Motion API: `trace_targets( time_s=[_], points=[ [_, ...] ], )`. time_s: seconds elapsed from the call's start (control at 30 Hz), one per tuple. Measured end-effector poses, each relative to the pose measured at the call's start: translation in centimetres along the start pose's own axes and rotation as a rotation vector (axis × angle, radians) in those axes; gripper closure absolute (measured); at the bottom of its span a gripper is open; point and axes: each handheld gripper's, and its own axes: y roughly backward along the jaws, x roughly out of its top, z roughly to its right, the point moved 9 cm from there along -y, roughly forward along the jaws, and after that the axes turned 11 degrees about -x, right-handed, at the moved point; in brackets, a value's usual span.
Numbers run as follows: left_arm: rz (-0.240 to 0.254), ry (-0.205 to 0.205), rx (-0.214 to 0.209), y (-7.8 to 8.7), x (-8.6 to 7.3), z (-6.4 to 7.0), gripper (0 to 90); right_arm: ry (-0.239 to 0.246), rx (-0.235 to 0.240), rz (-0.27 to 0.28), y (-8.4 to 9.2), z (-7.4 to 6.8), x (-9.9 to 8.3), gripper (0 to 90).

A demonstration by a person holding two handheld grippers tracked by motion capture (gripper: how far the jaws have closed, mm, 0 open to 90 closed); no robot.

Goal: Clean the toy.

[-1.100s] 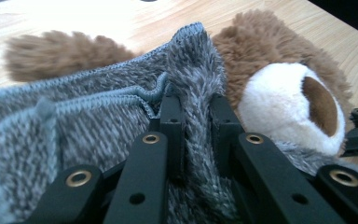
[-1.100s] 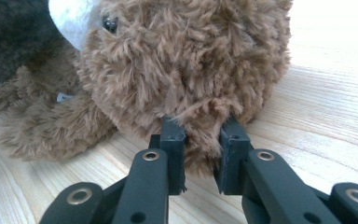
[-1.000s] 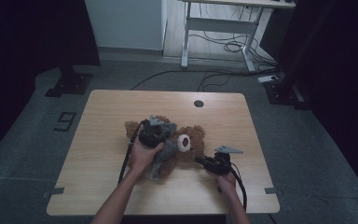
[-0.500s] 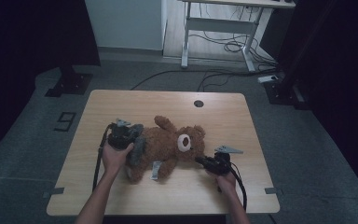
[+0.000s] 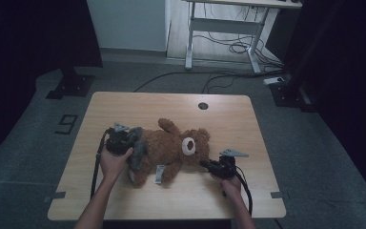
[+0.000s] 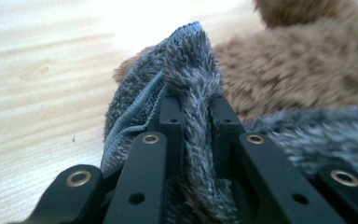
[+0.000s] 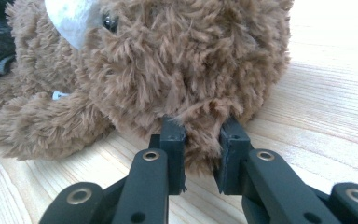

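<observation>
A brown teddy bear [image 5: 171, 148] lies on its back across the middle of a pale wooden bench [image 5: 124, 102], its head toward the person's right, as a piece of grey fleece clothing [image 5: 138, 150] is worked at its lower body. The left gripper [image 5: 132, 142], seen in the high view at the bear's legs, has its fingers [image 6: 170, 116] clamped on a fold of the grey fleece [image 6: 191, 74], the hemmed edge bunched up between them. The right gripper [image 5: 205, 164] sits low on the bench at the bear's head; in the right gripper view its fingers [image 7: 173, 140] pinch a tuft of brown fur at the underside of the head [image 7: 186, 60], anchoring the toy.

The job now appears to be drawing the garment along the legs — and doing it cleanly likely depends on the right hand holding the head firmly so the bear does not slide with the pull. The left hand should probably tug low and along the line of the body, not upward, keeping its bite on the hem so the fleece does not slip free. A slow, even pull looks safest — the plush fur will drag on the fabric, and the foot could snag inside the fold.
</observation>
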Motion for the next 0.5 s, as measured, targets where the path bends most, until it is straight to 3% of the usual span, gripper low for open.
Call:
trace_targets(
  time_s=[0.13,0.27,0.4,0.5],
  points=[
    [0.050,-0.050,-0.035,0.8,2.2,2.4,78.4,-0.003,-0.002,-0.002,0.0,0.0,0.0,76.2],
    [0.066,-0.098,-0.096,0.0,4.4,5.8,78.3,-0.005,-0.005,-0.001,0.0,0.0,0.0,76.2],
    [0.046,-0.139,-0.127,-2.0,5.3,8.3,78.2,-0.001,-0.003,-0.001,0.0,0.1,-0.1,76.2],
    [-0.019,-0.150,-0.126,-3.9,4.5,8.8,78.0,0.000,-0.001,0.000,0.0,0.1,0.0,76.1]
  ],
)
